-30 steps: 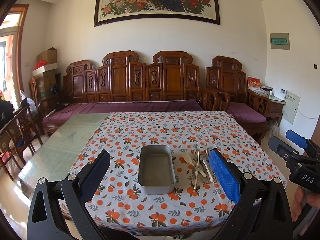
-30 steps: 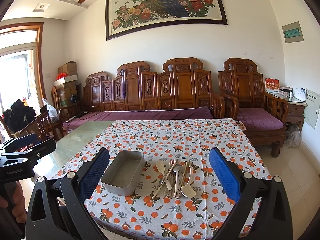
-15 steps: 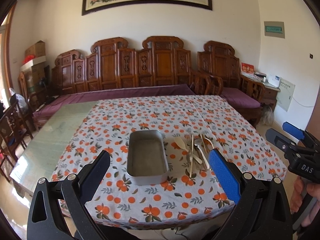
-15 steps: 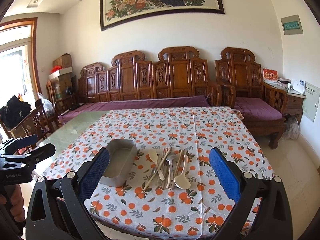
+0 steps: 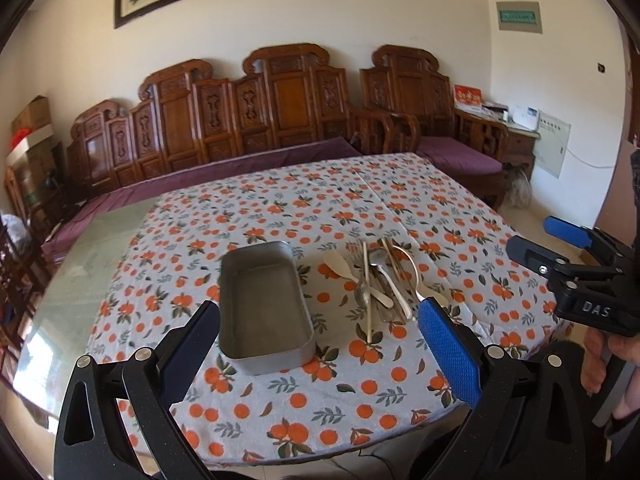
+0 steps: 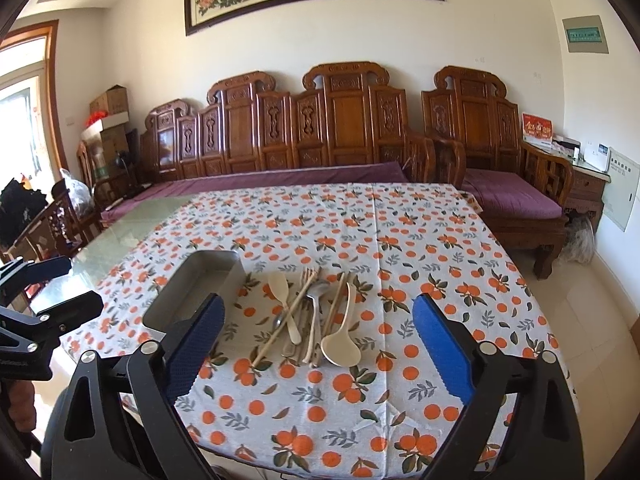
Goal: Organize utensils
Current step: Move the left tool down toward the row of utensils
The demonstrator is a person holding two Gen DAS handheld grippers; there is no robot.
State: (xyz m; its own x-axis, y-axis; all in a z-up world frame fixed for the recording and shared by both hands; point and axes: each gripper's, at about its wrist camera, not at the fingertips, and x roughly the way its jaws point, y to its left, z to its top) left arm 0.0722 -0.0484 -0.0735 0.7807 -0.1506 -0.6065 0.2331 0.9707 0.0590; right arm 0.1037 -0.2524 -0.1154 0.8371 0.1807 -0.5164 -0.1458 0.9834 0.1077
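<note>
Black plastic left gripper [image 5: 318, 344] and right gripper [image 6: 318, 344], blue textured pads [image 5: 450, 354], silver screws, white "DAS" lettering.

Bright daylight from the left window [image 6: 16, 120], sharp focus, fisheye-bent edges.

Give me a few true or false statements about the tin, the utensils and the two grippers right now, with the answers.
1. The tin is empty. True.
2. The utensils lie in a pile on the tablecloth, outside the tin. True.
3. The right gripper is shut on a spoon. False: it is open and holds nothing.
4. The left gripper is open. True.
5. The tin lies to the right of the utensils. False: it lies to their left.
6. The white spoon stands upright in the tin. False: it lies flat at the pile's right side.
</note>
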